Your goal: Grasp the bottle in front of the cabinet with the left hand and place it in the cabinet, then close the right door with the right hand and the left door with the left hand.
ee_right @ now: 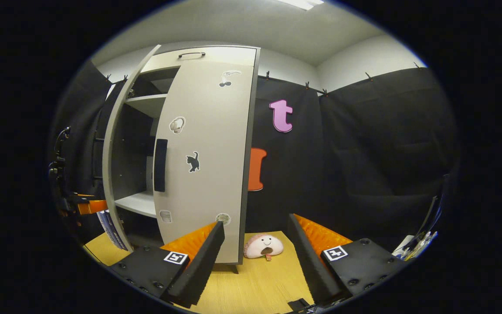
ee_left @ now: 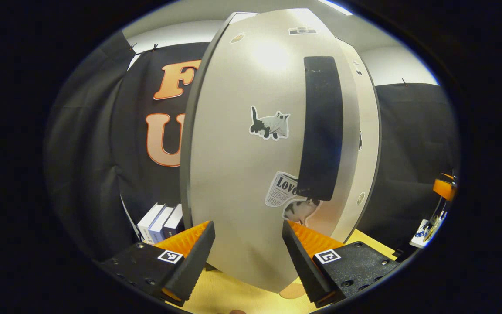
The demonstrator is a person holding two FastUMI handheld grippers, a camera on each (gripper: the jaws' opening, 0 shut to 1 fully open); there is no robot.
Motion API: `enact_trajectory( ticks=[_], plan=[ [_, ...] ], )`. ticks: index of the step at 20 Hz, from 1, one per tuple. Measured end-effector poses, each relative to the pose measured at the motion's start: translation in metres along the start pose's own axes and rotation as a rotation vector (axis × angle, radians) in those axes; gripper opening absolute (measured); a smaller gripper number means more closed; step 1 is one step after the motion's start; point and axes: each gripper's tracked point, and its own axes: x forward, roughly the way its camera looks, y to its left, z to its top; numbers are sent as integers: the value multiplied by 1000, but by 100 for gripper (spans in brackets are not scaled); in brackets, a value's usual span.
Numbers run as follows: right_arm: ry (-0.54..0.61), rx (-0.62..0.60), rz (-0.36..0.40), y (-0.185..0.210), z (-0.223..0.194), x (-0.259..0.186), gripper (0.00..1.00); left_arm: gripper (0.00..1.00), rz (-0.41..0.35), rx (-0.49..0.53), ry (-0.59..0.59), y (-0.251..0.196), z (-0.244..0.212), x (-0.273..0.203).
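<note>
Bottle hidden behind left door (ee_left: 242,174).

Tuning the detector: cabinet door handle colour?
Black handle on a pale grey door; clearest in left gripper view.

Cabinet (ee_right: 203,165) and soft toy share a wooden tabletop (ee_right: 259,283).
A pink plush toy (ee_right: 263,246) lies beside the cabinet's foot; books (ee_left: 160,222) stand at its other side.

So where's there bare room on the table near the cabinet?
Bare tabletop lies between the right gripper and the plush toy by the right door. It is crowded left of the left door, where books stand.
</note>
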Motion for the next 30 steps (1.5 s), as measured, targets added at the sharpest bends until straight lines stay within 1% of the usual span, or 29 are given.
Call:
enact_trajectory(
  ticks=[2, 3, 5, 6, 8, 9, 10, 11, 12, 15, 19, 20, 21, 22, 23, 24, 25, 28, 30],
  plan=[
    [7, -3, -8, -4, -2, -1, 89, 95, -8, 11, 4, -9, 0, 12],
    [11, -2, -12, -6, -4, -1, 89, 95, -13, 14, 5, -13, 0, 19],
    [19, -2, -17, -11, -6, -2, 89, 92, -19, 17, 16, -18, -1, 29],
    [22, -3, -20, -13, -7, -3, 89, 95, -10, 23, 9, -17, 0, 32],
    [26, -3, -25, -16, -7, -2, 89, 95, 6, 27, 27, -12, -3, 30],
    [30, -1, -21, -16, -7, -1, 89, 92, 12, 25, 36, -11, -6, 27],
    [34, 2, -13, -16, -7, 0, 89, 95, 12, 29, 45, -9, -5, 20],
    [37, 5, -6, -15, -6, 1, 89, 95, 18, 38, 48, -5, -3, 12],
    [41, 8, 1, -14, -4, 3, 97, 95, 31, 51, 45, 0, 2, 2],
    [41, 19, 30, -10, 4, 6, 97, 95, 61, 72, 31, 14, 23, -29],
    [47, 57, 60, -5, 18, 10, 97, 95, 116, 48, -56, 38, 75, -71],
    [49, 75, 67, -4, 23, 10, 97, 92, 126, 30, -80, 42, 87, -81],
    [44, 89, 74, -4, 29, 10, 97, 92, 137, 15, -104, 46, 99, -90],
    [35, 98, 76, -4, 36, 10, 97, 95, 145, 11, -121, 49, 108, -98],
    [23, 101, 73, -7, 42, 10, 97, 94, 144, 16, -134, 51, 117, -105],
    [10, 100, 68, -11, 49, 9, 97, 92, 147, 23, -148, 53, 125, -112],
    [-2, 98, 65, -14, 56, 7, 97, 95, 154, 33, -162, 56, 132, -118],
    [-31, 77, 52, -27, 74, -1, 97, 94, 186, 59, -211, 65, 154, -134],
    [-43, 58, 41, -36, 83, -6, 97, 94, 197, 48, -235, 68, 165, -144]
  ],
)
